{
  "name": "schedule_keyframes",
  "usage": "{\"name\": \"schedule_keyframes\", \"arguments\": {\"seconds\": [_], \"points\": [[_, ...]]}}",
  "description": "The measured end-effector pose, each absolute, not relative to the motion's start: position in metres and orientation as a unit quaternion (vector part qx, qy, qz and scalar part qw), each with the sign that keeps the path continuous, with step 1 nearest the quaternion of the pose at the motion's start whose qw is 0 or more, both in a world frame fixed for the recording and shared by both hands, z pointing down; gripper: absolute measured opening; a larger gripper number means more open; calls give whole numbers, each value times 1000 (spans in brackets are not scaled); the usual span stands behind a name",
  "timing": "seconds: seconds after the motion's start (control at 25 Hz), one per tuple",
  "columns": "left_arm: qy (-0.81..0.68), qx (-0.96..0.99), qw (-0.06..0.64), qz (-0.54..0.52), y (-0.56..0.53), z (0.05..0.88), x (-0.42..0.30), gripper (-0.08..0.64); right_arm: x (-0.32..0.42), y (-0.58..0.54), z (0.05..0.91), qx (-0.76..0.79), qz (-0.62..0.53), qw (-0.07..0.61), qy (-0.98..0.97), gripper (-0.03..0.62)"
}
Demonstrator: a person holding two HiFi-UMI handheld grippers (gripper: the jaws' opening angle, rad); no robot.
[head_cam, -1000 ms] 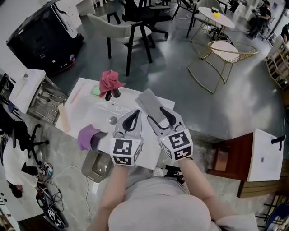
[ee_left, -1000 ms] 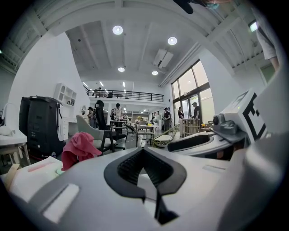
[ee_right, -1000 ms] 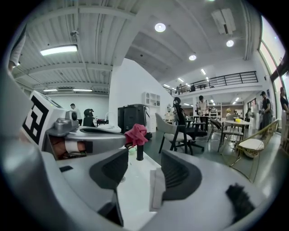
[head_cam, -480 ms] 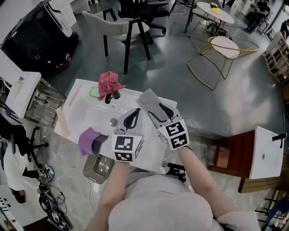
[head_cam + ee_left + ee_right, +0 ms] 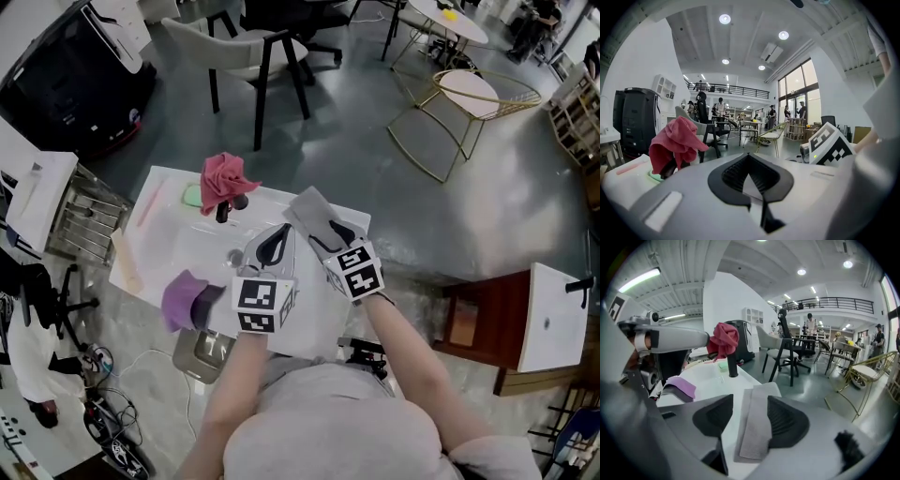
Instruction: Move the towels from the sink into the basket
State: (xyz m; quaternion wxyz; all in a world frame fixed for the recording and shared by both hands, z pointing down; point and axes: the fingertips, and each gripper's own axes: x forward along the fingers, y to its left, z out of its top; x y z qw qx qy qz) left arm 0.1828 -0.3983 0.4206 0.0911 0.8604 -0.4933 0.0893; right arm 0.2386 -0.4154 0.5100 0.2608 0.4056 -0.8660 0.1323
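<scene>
right hand-held gripper (image 5: pixel 750 401), jaws apart astride a folded grey towel (image 5: pixel 754 432) on the white bench (image 5: pixel 192 246), left hand-held gripper (image 5: pixel 749 157) closed and empty, red towel (image 5: pixel 225 176) draped on the faucet (image 5: pixel 223 210)

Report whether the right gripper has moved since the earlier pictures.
Yes. The right gripper has moved forward, closer to the flat grey towel on the white sink.
</scene>
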Motion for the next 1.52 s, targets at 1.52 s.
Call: {"name": "schedule_keyframes", "arguments": {"seconds": [1.52], "points": [[-499, 851, 134, 91, -407, 445, 172, 5, 246, -424, 583, 373, 133, 405, -824, 29]]}}
